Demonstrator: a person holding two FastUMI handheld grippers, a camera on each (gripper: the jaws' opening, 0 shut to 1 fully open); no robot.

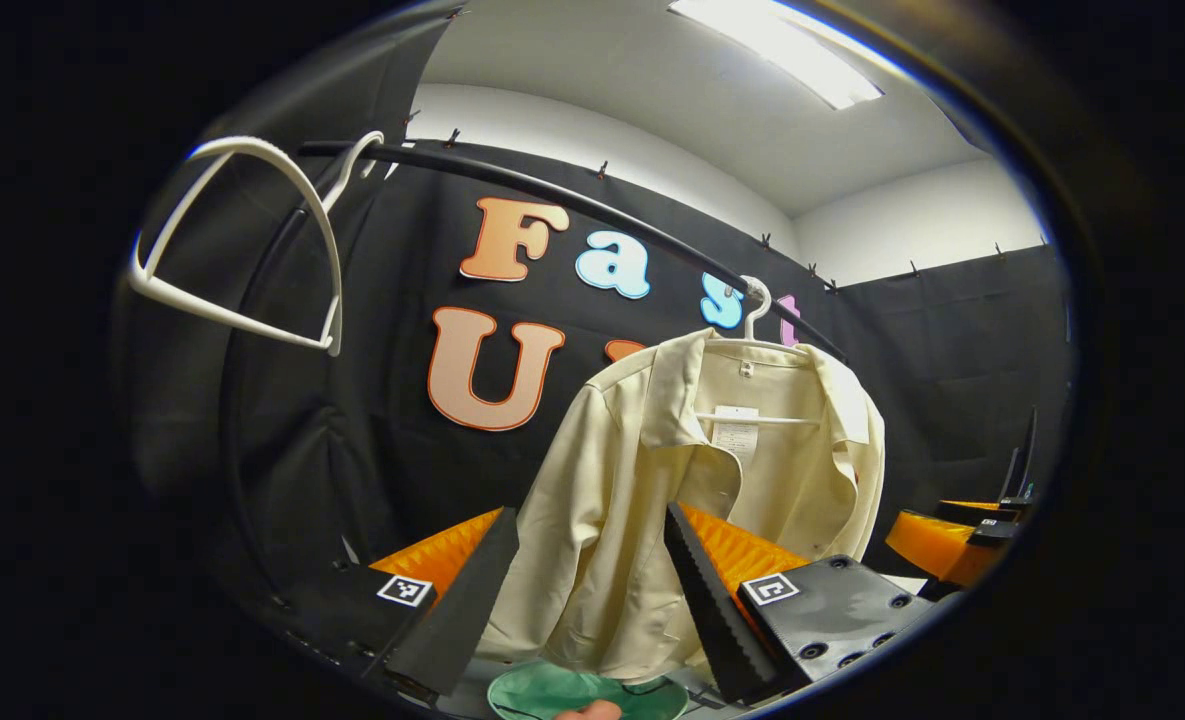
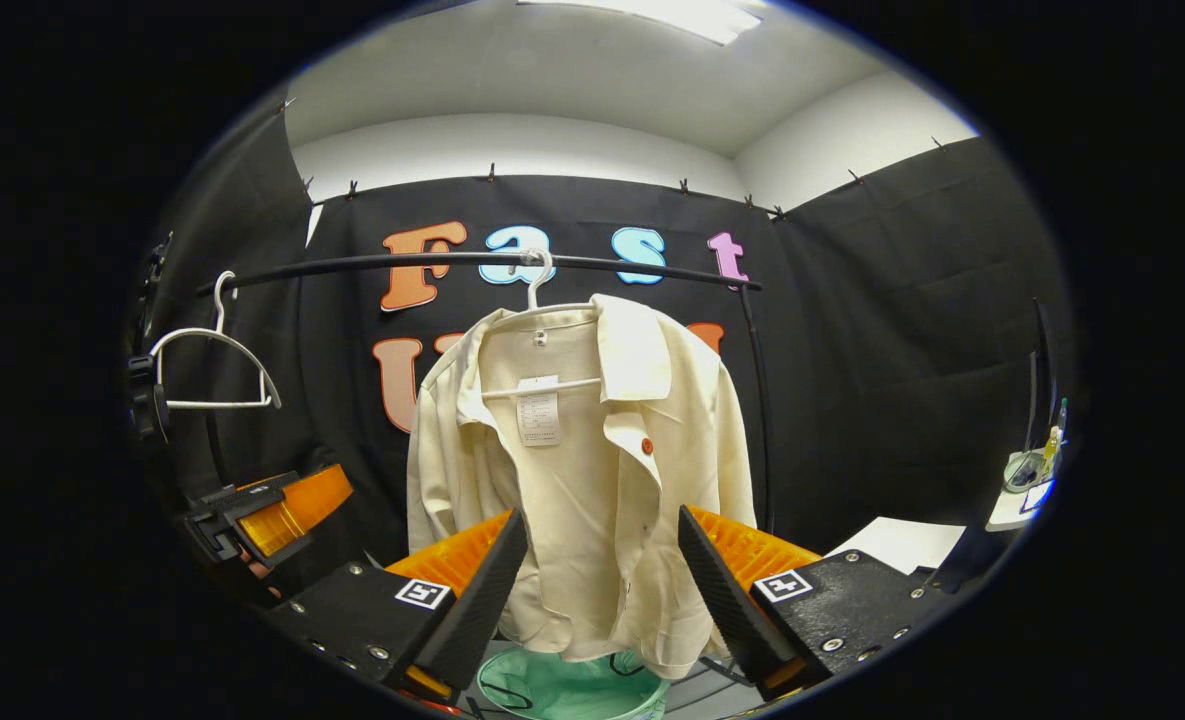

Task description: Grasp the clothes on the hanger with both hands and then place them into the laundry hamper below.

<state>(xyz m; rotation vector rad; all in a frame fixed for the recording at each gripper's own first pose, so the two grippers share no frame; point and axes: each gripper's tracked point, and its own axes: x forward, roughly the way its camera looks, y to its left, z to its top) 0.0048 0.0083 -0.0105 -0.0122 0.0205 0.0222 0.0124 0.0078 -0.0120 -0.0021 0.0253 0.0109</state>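
On the black rail [image 2: 472,260] there are two white hangers: one empty hanger [image 2: 214,372] near the rail's left end, and one hanger [image 2: 540,278] around the middle carrying a single cream shirt [image 2: 592,480]. The shirt hangs open at the front, with one paper tag inside the collar and one orange button showing. Right below it sits one green laundry hamper [image 2: 572,690], shirt hem just above its rim. Left gripper [image 1: 592,575] has its fingers spread wide apart, shirt between them but farther off, not touching. Right gripper [image 2: 602,570] is the same deal, jaws apart, nothing clamped, pointing at the lower shirt
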